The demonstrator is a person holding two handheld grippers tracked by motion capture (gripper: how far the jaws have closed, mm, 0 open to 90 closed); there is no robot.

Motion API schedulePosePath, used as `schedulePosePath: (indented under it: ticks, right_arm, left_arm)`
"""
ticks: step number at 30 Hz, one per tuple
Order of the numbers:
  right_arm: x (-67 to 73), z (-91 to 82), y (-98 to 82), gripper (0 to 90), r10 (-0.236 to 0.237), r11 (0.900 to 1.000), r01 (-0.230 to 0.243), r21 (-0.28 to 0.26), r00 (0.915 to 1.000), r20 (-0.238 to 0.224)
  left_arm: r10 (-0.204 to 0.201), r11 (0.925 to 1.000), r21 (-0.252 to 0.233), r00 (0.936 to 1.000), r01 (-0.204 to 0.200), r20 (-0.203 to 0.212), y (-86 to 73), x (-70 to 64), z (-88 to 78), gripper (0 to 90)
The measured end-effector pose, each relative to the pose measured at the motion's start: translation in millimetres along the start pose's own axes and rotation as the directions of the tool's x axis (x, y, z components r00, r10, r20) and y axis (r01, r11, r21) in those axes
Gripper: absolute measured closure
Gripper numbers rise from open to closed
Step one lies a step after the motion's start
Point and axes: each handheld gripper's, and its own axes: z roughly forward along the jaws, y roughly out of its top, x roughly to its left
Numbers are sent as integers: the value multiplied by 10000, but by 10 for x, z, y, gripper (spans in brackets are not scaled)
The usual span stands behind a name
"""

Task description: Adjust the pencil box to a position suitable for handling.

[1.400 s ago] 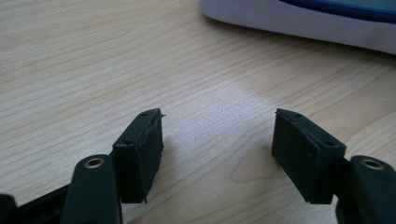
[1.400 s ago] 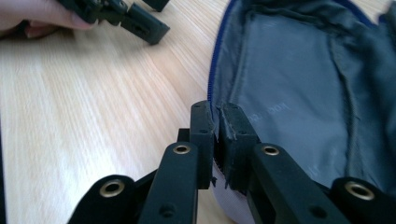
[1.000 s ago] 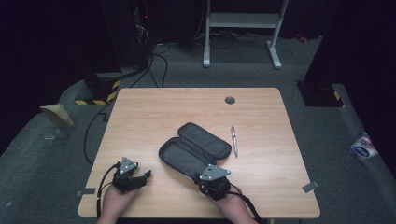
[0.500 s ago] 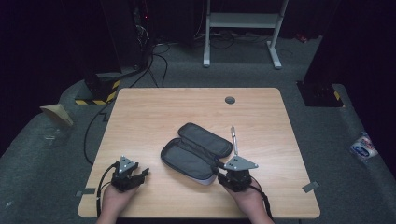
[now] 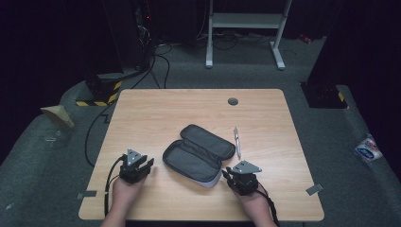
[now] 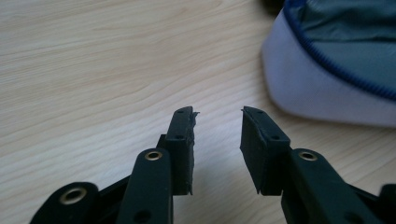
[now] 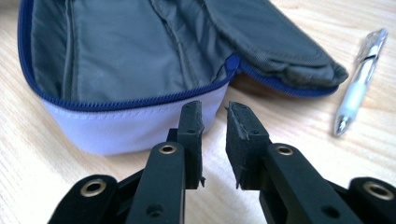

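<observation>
Since half a second ago the right gripper has drawn back toward the near edge of the table and a little to the person's left, away from the pen; it now sits just off the near end of the pencil case. Its jaws stand a narrow gap apart with nothing between them, pointing at the case's pale outer wall, close to it but not touching. The left gripper has hardly shifted; it rests near the table's front left, just beside the case's left end, jaws parted somewhat wider and empty. The case lies unzipped and spread open at the middle of the table, grey lining up, blue zip along its rim. The pen lies on the wood just beside the lid's far side.
</observation>
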Motion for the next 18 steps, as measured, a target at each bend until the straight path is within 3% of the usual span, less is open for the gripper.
schedulePosePath:
  ticks: [7,18]
  right_arm:
    - [73,7,-98,708,175,9996,-179,207,9997,168]
    - [131,-29,-159,681,384,9991,-387,146,9991,187]
  left_arm:
    - [180,9997,-172,9995,-176,255,166,-62,163,668]
    - [277,9996,28,9969,-280,741,217,-132,287,685]
